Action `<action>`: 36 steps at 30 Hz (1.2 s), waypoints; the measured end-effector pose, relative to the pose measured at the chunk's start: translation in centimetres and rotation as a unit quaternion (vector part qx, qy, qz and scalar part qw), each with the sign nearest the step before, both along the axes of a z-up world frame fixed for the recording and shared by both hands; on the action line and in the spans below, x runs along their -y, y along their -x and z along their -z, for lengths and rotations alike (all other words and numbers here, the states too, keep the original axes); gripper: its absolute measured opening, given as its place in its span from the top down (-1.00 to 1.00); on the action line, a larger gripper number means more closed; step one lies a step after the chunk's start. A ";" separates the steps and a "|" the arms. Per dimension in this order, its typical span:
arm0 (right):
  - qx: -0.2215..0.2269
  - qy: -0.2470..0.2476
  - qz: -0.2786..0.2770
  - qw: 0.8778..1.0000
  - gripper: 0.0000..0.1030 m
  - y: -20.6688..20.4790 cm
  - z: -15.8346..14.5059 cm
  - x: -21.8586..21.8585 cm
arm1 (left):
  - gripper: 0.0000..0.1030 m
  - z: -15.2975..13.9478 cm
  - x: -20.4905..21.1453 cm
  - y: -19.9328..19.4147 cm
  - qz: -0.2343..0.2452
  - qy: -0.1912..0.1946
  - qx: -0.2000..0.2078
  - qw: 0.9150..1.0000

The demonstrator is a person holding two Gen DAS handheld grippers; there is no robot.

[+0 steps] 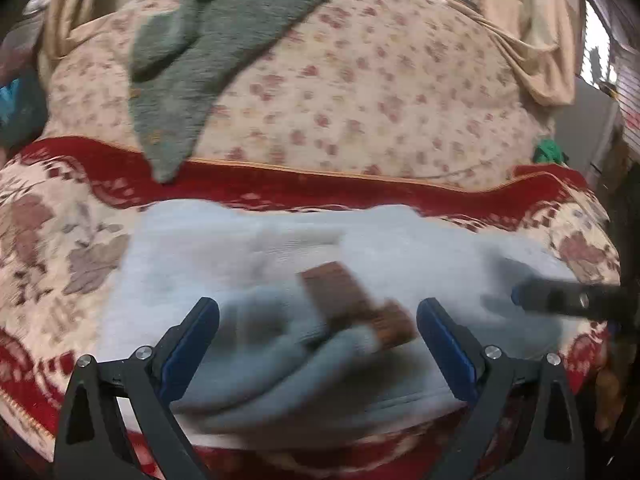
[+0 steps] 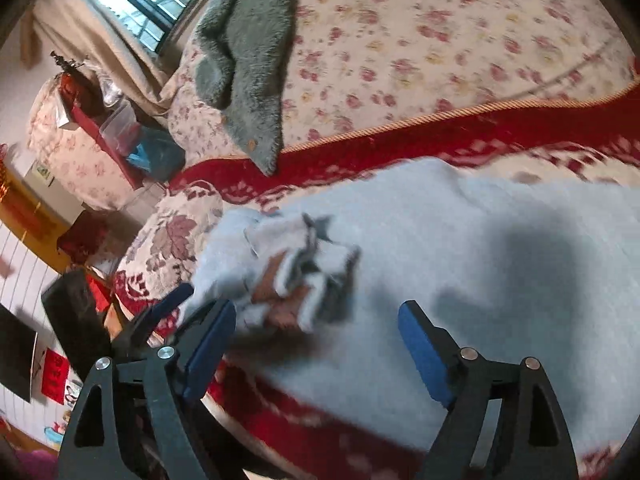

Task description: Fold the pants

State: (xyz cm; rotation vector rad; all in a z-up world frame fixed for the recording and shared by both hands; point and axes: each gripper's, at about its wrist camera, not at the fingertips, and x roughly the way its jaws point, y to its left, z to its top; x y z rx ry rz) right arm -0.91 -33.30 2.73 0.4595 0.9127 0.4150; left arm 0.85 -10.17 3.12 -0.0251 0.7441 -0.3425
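Lying flat on red-floral blanket: pale pants, brown label at centre. Left gripper jaws wide apart, holding nothing, over pants. Right gripper likewise wide, empty; its tip at 3 o'clock. Grey towel at 11 o'clock. No containers identifiable w/ contents.

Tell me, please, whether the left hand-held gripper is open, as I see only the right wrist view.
Observer: Yes. The left hand-held gripper is open, its jaws wide apart above the pale pants.
Operator: Is it pinching any cloth?
Observer: It does not appear to be. The bunched fold with the brown patch lies in the gap between its fingers, though the frame is blurred.
Operator: Is anything off to the far right?
Observer: A green item sits there, below a beige curtain.
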 end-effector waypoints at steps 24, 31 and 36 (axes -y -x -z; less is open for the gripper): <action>-0.079 -0.062 0.218 0.971 -0.81 9.0 6.6 13.1 | -0.93 0.4 14.5 -4.4 0.169 0.005 -0.053 0.984; -0.064 -0.095 0.250 0.961 -0.83 7.5 7.8 14.8 | -0.93 1.0 17.4 -7.0 0.206 0.006 -0.082 0.975; -0.030 -0.113 0.251 0.961 -0.84 8.1 7.9 15.1 | -0.93 1.3 20.8 -9.9 0.254 0.016 -0.111 0.961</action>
